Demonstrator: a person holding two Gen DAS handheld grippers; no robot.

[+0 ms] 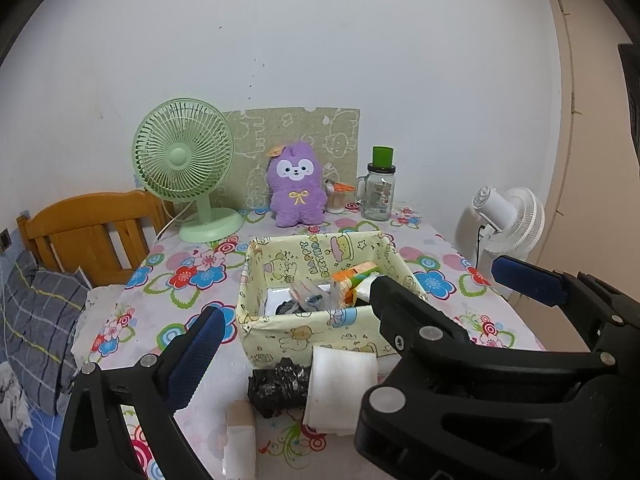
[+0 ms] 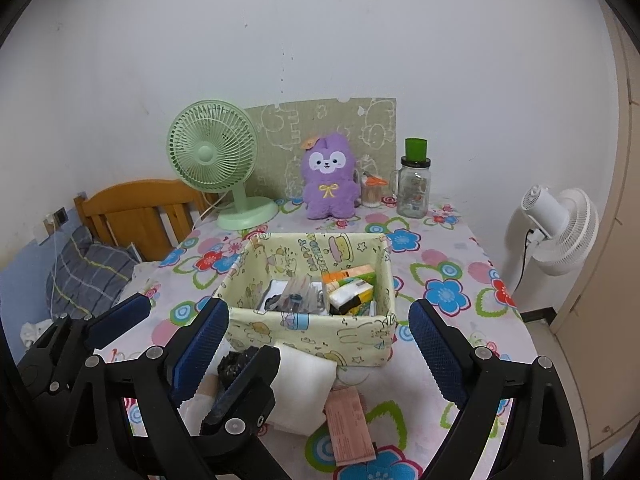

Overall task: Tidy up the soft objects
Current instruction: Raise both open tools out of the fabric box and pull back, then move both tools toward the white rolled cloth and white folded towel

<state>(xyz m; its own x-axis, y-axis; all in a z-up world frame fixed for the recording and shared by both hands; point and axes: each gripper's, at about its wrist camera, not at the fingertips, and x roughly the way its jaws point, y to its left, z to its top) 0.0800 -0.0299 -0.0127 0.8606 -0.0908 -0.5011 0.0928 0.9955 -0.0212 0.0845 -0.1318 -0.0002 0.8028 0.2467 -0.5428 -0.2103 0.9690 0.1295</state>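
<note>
Left gripper (image 2: 178, 324): its blue-padded fingers stood wide apart and held nothing, low over the near table edge.
Right gripper (image 2: 320, 344): also spread wide and empty, just beside the left one.
Soft objects: a white folded foam pad (image 1: 340, 384) and a black crumpled plastic bundle (image 1: 276, 386) lay touching each other on the flowered tablecloth (image 1: 168, 288), just before the basket.
Basket: the pale yellow cartoon-print fabric basket (image 2: 312, 328) held an orange and green carton (image 2: 350, 276) and small packets.
Back of table: a purple plush toy (image 1: 296, 186) stood between a green desk fan (image 1: 186, 160) and a glass jar with green lid (image 1: 378, 188).
</note>
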